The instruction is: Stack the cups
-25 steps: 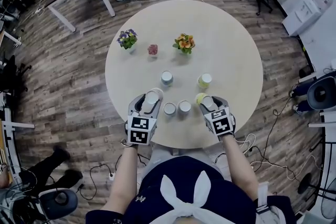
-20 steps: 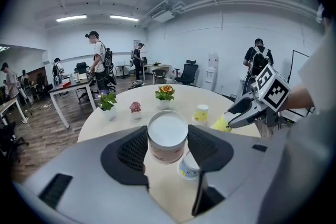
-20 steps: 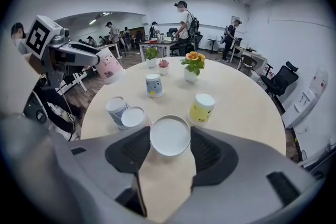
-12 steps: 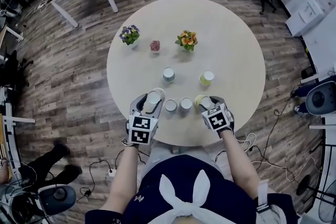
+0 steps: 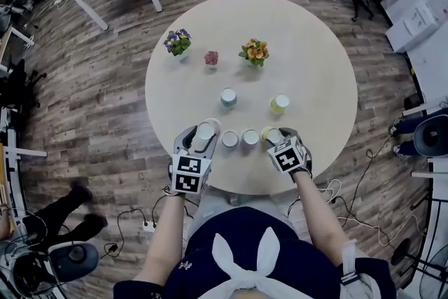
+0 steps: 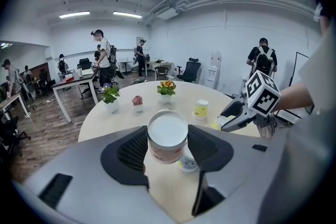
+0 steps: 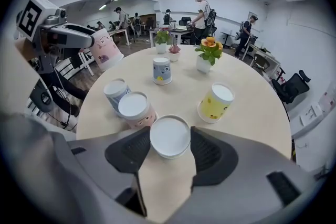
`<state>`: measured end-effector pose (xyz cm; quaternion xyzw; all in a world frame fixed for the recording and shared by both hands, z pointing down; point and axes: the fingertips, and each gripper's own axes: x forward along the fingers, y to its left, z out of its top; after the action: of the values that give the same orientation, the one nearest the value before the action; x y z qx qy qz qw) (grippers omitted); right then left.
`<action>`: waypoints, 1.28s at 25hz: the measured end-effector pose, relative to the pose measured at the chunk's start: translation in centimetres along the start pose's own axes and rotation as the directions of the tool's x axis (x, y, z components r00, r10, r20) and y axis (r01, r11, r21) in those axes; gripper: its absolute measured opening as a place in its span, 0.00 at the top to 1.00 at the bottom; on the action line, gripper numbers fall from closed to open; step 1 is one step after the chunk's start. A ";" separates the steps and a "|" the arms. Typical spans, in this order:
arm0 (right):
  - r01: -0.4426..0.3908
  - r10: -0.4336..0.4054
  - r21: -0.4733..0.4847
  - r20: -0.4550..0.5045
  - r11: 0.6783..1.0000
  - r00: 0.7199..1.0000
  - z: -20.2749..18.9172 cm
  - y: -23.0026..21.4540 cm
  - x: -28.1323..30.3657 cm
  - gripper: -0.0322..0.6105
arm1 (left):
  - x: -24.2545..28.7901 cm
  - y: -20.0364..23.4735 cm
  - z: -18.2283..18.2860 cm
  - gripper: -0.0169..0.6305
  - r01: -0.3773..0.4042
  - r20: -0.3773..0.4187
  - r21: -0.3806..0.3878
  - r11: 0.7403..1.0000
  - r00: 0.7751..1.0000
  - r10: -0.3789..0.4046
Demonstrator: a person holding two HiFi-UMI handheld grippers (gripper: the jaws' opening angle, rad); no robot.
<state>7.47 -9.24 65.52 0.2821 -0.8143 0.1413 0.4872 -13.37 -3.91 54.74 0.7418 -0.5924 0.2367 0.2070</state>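
left gripper (image 6: 167, 143) clamped on left cup (image 6: 167, 136), raised off counter (image 5: 318, 73), left of pink cup (image 7: 135, 108) | right gripper (image 7: 169, 150) clamped on right cup (image 7: 169, 136), just right of it | risk: tilted cup catches a rim, jams or topples pink cup; squeeze dents thin wall
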 end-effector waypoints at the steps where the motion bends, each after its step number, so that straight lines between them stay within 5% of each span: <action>1: -0.002 0.002 0.002 0.002 1.000 1.000 0.1 0.0 0.1 0.57 | 0.0 0.0 -0.1 0.59 -0.001 -0.001 -0.001 1.000 1.000 0.001; 22: -0.052 0.050 0.056 0.027 0.997 0.998 0.5 0.5 0.8 0.53 | 1.2 -3.1 -0.1 0.59 0.076 -0.014 0.025 0.997 0.997 -0.076; 32: -0.045 0.032 0.112 0.114 0.993 0.993 1.7 -0.2 -0.9 0.52 | 2.0 -5.6 0.4 0.59 0.142 -0.027 0.063 0.988 0.990 -0.141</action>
<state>6.71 -9.95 63.86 0.3012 -0.8363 0.1810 0.4208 -7.48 -4.55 55.45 0.7855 -0.5279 0.2487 0.2058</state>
